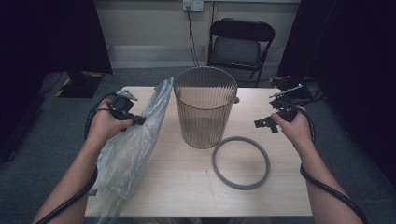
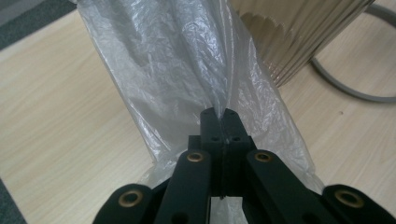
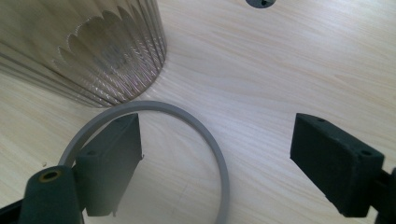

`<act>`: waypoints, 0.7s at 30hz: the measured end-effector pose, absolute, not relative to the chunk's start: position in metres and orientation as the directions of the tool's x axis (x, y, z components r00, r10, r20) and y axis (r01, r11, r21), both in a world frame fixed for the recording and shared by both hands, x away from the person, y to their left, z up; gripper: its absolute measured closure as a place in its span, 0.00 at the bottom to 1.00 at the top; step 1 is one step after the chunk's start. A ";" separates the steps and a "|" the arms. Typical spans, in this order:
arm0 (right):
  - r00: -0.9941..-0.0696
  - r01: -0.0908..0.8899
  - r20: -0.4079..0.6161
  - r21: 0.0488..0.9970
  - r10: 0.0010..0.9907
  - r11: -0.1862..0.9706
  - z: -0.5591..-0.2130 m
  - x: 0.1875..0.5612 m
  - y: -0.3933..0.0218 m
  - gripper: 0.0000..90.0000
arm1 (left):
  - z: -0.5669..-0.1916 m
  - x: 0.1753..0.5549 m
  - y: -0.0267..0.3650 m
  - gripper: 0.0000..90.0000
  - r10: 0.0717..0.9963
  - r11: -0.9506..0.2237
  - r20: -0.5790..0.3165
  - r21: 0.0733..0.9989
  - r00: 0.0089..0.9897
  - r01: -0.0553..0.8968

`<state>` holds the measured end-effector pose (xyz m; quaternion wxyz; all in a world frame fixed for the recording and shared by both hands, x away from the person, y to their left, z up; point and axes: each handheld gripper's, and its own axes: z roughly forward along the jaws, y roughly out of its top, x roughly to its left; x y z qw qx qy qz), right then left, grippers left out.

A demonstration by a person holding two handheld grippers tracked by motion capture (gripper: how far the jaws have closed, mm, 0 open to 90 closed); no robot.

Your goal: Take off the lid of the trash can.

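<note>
My left claw (image 2: 219, 114) is clenched on a fold of the clear plastic bag (image 2: 187, 65), the black jaws pressed flat together with the film pinched between their tips. In the high view the bag (image 1: 135, 140) hangs from that claw (image 1: 139, 121) and trails down over the left part of the tabletop (image 1: 187, 186) to its near edge, so most of it is limp and unopened. My right claw (image 3: 217, 158) is released, its jaws standing wide apart and holding nothing, hovering over the grey ring (image 3: 205, 135) that lies flat on the wood just beside the ribbed translucent bin (image 3: 84, 46).

I judge the job to be lining the bin (image 1: 204, 105) with the bag and then fitting the ring (image 1: 241, 162) over it. So far only the pick-up of the bag is done. The bin stands upright and bare in the middle of the tabletop, with no liner inside. What is left: open the bag's mouth, lower it into the bin, fold the edge over the rim, then seat the ring. My right claw (image 1: 266, 123) is free to help spread the mouth.
</note>
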<state>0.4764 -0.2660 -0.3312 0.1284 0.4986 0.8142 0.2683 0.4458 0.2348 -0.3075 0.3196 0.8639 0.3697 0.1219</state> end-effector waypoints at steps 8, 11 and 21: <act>-0.472 0.733 0.053 0.578 0.880 0.358 -0.321 0.474 -0.262 0.18 | -0.278 0.443 0.229 1.00 0.690 -0.556 0.009 0.647 0.724 0.522; -0.473 0.730 0.050 0.580 0.879 0.360 -0.318 0.474 -0.262 0.18 | -0.270 0.444 0.226 1.00 0.684 -0.559 0.015 0.653 0.729 0.511; -0.474 0.730 0.047 0.579 0.879 0.362 -0.314 0.473 -0.260 0.18 | -0.240 0.444 0.213 1.00 0.645 -0.582 0.044 0.676 0.763 0.453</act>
